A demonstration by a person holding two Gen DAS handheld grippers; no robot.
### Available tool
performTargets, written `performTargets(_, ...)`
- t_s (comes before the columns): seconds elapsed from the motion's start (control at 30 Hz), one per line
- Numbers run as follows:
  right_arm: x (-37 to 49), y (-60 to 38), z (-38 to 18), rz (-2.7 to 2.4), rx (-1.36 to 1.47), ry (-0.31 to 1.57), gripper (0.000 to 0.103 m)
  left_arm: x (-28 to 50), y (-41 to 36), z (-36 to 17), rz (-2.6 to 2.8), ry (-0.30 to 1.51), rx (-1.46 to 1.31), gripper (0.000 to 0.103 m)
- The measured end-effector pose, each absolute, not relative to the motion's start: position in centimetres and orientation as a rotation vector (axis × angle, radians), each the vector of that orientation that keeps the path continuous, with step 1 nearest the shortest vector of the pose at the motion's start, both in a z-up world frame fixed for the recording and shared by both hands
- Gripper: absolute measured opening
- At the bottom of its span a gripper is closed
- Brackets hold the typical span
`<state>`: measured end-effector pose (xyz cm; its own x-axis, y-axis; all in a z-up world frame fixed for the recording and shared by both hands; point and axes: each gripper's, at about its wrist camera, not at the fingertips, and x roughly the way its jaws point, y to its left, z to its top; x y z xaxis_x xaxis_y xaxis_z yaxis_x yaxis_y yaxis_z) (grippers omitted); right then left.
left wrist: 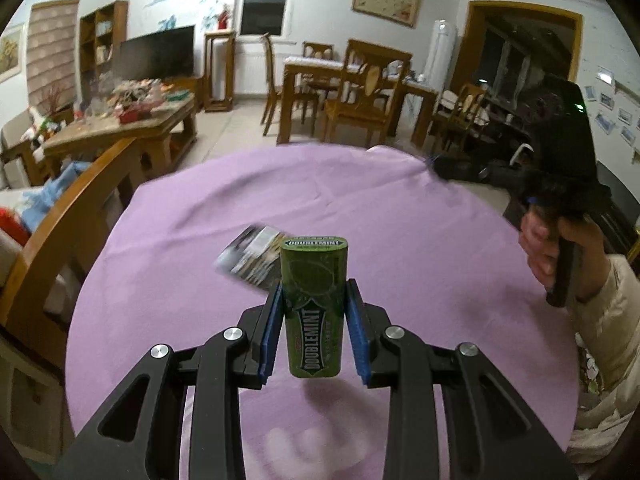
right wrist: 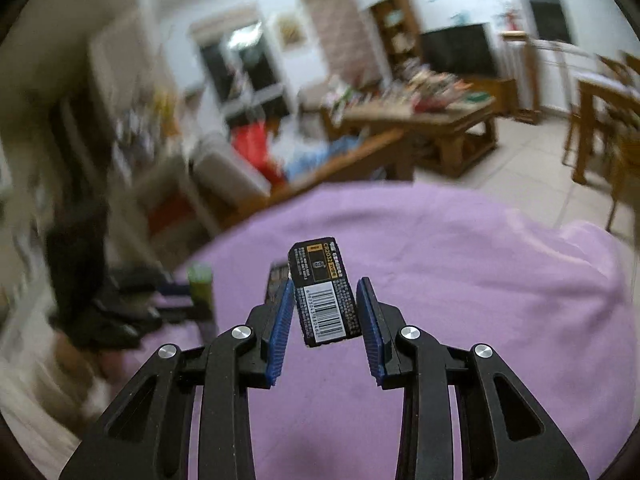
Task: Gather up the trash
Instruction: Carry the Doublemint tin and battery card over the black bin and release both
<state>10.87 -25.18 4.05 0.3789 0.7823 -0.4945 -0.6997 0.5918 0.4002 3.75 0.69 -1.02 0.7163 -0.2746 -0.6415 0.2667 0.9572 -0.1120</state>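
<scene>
The lilac-clothed bench [left wrist: 400, 208] is lying mostly bare to its far edge; left gripper [left wrist: 314, 292] jaws are clamping an upright green Doublemint tin [left wrist: 314, 308]; right gripper [right wrist: 325, 284] jaws are pinching a black barcoded CR2032 battery card [right wrist: 325, 304], tilted, above the cloth

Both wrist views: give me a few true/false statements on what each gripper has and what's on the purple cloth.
1. The left gripper holds a green Doublemint tin. True.
2. The tin lies flat on the purple cloth. False: it is upright between the pads, off the cloth.
3. The right gripper holds a red can. False: a black battery card with a barcode sits between its pads.
4. A printed packet lies on the cloth beyond the tin. True.
</scene>
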Motion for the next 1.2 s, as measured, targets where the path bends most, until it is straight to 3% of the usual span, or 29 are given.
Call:
performTargets(0.4, 2.4, -52.2, 8.2, 0.391, 0.395, 0.358, 0.033, 7.0, -16.7, 3.5, -0.605, 0.592, 0.057, 0.031)
performTargets(0.6, -2.2, -61.9, 7.0, 0.127, 0.424, 0.274, 0.033, 9.3, -27.7, 3.6, -0.787, 0.576, 0.054, 0.030)
performTargets(0.83, -4.1, -68.8, 3.5, 0.001, 0.475, 0.290, 0.033, 10.0, -38.2, 1.5, -0.931, 0.602, 0.081, 0.030)
performTargets(1.2, -4.9, -72.0, -0.3, -0.039, 0.516, 0.303, 0.033, 11.2, -42.0, -0.4, -0.960, 0.663, 0.101, 0.030)
